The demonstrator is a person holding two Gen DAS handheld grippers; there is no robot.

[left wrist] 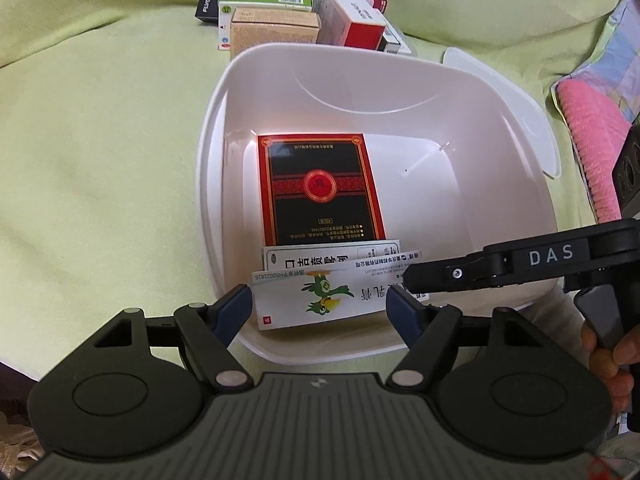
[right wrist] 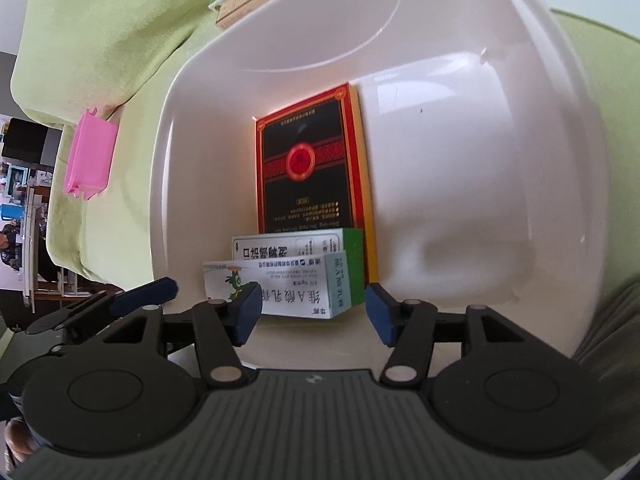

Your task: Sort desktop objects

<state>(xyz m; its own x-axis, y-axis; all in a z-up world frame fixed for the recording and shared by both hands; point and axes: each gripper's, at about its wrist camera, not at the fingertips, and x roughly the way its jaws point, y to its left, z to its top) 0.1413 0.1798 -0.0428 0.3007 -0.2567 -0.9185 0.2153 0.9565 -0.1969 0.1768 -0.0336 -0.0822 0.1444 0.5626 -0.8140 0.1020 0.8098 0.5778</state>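
A white plastic bin (left wrist: 212, 160) (right wrist: 460, 160) sits on a light green cloth. Flat on its floor lies a red-and-black box (left wrist: 320, 188) (right wrist: 308, 168). At the near wall stands a white box with black characters (left wrist: 320, 258) (right wrist: 288, 246), and a white box with a green parrot (left wrist: 320, 296) (right wrist: 288, 292) leans on it. My left gripper (left wrist: 320, 312) is open just above the parrot box, its blue pads wide of it. My right gripper (right wrist: 313, 314) is open too, reaching in from the right (left wrist: 412, 278) over that box's end.
Several more boxes (left wrist: 280, 16) are stacked on the cloth behind the bin, among them a red-and-white one (left wrist: 352, 16). The bin's lid (left wrist: 520, 108) lies to the right, beside a pink knitted item (left wrist: 592, 152). A pink plastic tray (right wrist: 90, 156) sits on the cloth.
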